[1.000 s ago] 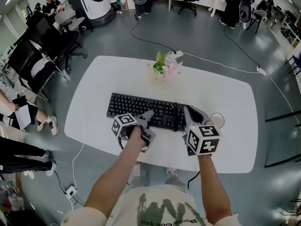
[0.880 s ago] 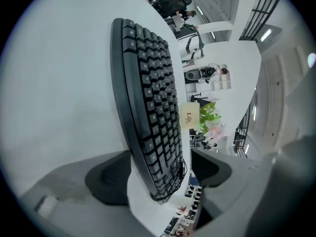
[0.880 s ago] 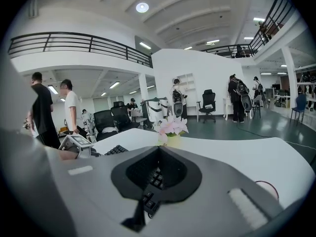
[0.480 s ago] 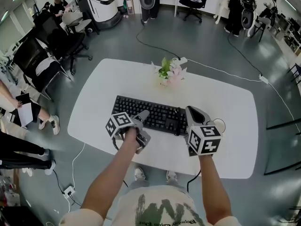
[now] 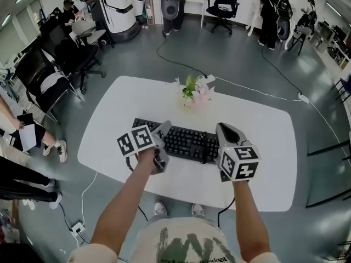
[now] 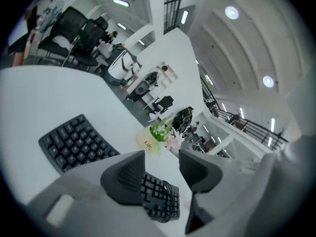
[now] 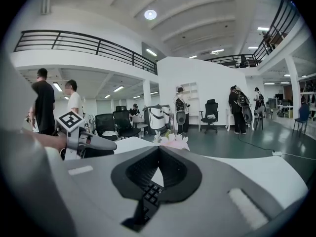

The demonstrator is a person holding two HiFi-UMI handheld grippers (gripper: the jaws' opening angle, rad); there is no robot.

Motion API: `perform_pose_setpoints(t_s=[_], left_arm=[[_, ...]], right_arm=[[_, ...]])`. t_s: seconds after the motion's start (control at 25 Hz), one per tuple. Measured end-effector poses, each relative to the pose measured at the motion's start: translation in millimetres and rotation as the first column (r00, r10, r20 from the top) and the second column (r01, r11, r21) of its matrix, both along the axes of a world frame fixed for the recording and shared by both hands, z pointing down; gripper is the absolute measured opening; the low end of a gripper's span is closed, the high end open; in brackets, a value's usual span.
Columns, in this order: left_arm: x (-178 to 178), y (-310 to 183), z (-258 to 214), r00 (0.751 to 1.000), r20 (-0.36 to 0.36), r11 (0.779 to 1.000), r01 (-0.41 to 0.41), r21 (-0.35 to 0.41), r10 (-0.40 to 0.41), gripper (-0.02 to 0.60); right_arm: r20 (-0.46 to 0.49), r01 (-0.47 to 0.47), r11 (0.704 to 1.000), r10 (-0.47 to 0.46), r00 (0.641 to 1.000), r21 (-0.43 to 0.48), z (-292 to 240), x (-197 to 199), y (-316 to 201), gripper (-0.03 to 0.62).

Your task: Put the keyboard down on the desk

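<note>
Jaws on your left gripper (image 6: pixel 162 155) have just been closing on nothing, your right gripper (image 7: pixel 159 148) is pinched together empty, and the keyboard (image 5: pixel 186 138) looks settled on the desk (image 5: pixel 263 141) at twelve o'clock, so just back away.

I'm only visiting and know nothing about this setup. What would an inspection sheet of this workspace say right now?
Surface: white desk, standing on a grey floor.
Job's things: black keyboard lies flat on the desk.
Clutter: flower pot stands beyond the keyboard, apart from it.
Grippers: left gripper fingers apart, just been closing, nothing gripped between them; right gripper fingertips together, holding nothing.
Cables: black cable and white cable run across the floor beyond the desk.
Surroundings: office chairs and people around the room's edges.
</note>
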State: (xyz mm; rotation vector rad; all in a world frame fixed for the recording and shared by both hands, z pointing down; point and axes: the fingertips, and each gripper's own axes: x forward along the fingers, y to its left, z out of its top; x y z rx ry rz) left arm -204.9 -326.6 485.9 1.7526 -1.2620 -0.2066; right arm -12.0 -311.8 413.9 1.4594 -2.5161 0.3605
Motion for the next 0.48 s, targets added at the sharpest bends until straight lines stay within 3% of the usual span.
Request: perform_pose_setpoints(t_s=[0.16,0.28,0.48], left_arm=[[6,-7,-32,0.986,0.147,0.989,-0.096,0.114,0.079,0.212],[13,-10,-56,0.956,0.264,0.966,-0.178,0.188,0.125,0.187],[14,-9,-75,0.905,0.41,0.941,-0.233,0.244,0.117,0.146]], right_arm=[[-0.006,0.002,1.0,-0.001,1.0,0.019,-9,2,-1,-0.002],[-0.012,0.002,0.999,-0.001,1.0,0.033,-16,4,-2,-0.002],[-0.018,-0.001,0.998,0.002,1.0,0.056,-26,6,-2,-0.002]])
